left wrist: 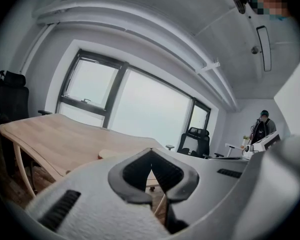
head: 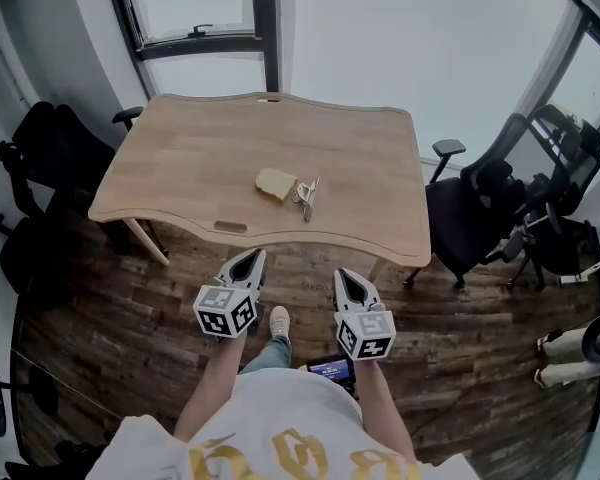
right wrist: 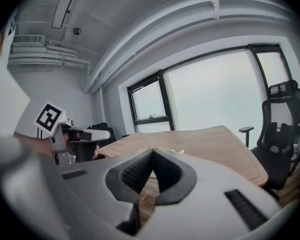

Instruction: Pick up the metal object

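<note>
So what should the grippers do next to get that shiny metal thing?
Probably reach the right gripper forward toward the metal object on the table. It and the left gripper are shut, empty, and short of the table's edge.

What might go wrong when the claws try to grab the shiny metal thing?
1. The metal object lies right next to a yellow block, so a claw might bump or grab the block instead.
2. The left claw and right claw are both shut; unless one opens first, it would probably just shove the metal object across the table.
</note>
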`<move>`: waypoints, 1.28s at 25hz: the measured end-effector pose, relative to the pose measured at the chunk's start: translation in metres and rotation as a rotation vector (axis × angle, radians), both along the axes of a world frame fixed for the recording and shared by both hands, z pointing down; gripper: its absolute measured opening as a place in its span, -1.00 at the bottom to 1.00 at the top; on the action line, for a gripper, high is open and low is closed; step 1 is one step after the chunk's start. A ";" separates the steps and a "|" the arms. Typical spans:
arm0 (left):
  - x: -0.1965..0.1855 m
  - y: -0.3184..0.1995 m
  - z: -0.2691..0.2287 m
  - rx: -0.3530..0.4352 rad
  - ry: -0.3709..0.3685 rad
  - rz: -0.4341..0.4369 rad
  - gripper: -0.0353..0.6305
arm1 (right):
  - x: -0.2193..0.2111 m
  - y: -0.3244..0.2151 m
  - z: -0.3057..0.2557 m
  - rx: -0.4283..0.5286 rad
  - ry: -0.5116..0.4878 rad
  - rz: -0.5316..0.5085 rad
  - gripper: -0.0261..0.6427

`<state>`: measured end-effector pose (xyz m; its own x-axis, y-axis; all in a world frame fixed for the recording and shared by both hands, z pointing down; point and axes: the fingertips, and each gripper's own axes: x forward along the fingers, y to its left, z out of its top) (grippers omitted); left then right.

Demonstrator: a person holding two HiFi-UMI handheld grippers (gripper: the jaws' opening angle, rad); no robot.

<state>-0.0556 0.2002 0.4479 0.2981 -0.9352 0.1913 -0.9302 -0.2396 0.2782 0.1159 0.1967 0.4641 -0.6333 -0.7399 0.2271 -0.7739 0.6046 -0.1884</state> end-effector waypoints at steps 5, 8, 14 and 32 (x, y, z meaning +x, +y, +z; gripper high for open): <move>-0.010 -0.042 0.006 0.000 -0.027 -0.013 -0.84 | -0.009 -0.040 0.008 -0.023 0.004 -0.005 -0.89; -0.018 -0.072 0.016 -0.026 -0.015 -0.023 -0.84 | -0.014 -0.068 0.016 -0.043 0.022 -0.002 -0.89; -0.036 -0.145 0.039 -0.083 -0.027 -0.006 -0.83 | -0.028 -0.136 0.031 -0.094 0.044 0.029 -0.89; -0.040 -0.294 0.081 -0.169 0.000 0.319 -0.83 | -0.093 -0.270 0.059 -0.150 0.105 0.097 -0.89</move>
